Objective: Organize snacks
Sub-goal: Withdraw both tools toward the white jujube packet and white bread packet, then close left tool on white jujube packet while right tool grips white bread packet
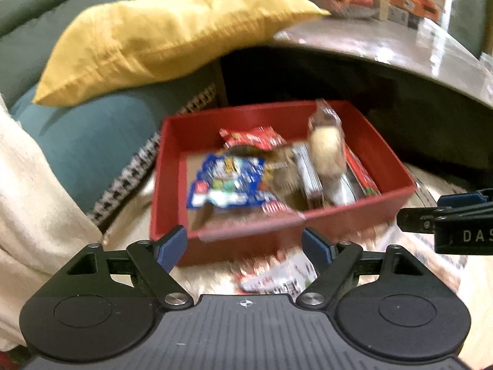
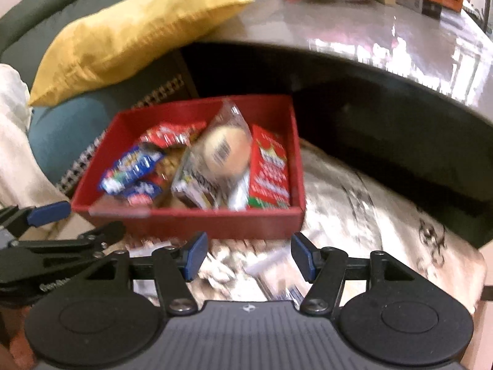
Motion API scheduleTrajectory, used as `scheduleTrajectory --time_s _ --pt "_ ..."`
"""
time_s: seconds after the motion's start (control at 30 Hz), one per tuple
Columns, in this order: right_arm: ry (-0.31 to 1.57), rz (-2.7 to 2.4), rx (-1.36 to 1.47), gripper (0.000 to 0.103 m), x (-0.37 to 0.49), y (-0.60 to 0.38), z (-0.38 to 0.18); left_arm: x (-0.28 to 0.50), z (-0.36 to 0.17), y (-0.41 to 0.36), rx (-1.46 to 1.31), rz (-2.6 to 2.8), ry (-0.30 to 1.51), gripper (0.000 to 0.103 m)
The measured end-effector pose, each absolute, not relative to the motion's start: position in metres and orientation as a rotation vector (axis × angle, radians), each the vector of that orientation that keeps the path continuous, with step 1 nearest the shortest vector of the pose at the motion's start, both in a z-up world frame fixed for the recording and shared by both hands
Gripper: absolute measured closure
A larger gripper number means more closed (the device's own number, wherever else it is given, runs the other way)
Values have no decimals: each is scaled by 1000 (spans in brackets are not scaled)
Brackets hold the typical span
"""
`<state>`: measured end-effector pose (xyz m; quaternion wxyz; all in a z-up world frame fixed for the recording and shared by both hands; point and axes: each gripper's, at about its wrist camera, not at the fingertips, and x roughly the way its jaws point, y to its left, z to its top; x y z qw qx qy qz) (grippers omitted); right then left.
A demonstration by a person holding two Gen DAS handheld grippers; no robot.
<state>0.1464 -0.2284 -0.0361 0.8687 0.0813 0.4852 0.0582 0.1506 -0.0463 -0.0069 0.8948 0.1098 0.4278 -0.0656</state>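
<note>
Snack packet [image 1: 277, 277] on rug: light, crinkly, slippery; pinch flat edge; left gripper [image 1: 245, 245] released, right gripper [image 2: 246, 254] released, both empty.

Both wrist cameras are looking steeply down along their fingers, from near and side by side, sharing the red box [image 1: 354, 215] [image 2: 191, 223], yellow cushion [image 1: 160, 40] [image 2: 123, 34] and table [image 1: 385, 43] [image 2: 354, 30].

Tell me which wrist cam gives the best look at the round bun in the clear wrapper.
Right wrist. There the bun faces the camera, barcode label visible, leaning against the red-green carton in the red box. In the left wrist view the bun is more blurred, with no label visible.
</note>
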Motion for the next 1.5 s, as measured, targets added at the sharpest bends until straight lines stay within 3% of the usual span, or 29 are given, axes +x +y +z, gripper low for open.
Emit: scheduleTrajectory --time_s 0.27,0.43,0.5,0.73,0.83,0.9,1.0,1.17,1.5 --pt "1075 96 184 47 139 -248 -48 158 -46 -51 126 -194 1075 16" --pt "1085 97 193 41 135 -258 -50 172 -61 -63 168 -208 1074 13" --pt "1102 95 195 41 134 -263 -54 183 -68 -64 159 -217 1093 9" --pt "1136 102 205 41 138 -272 -65 184 -90 -78 200 -170 1156 9" --pt "1140 101 201 41 141 -275 -66 169 -85 -75 201 -184 1161 24" --pt "1152 102 209 41 141 -278 -69 160 -81 -71 198 -205 1186 43" --pt "1177 102 215 41 139 -282 -75 146 -76 -63 170 -259 1225 45" --pt "1193 93 237 41 134 -289 -79 121 -65 -53 183 -397 1201 14" --pt "1206 123 248 39 133 -294 -79 97 -69 -66 594 -669 1069 13"
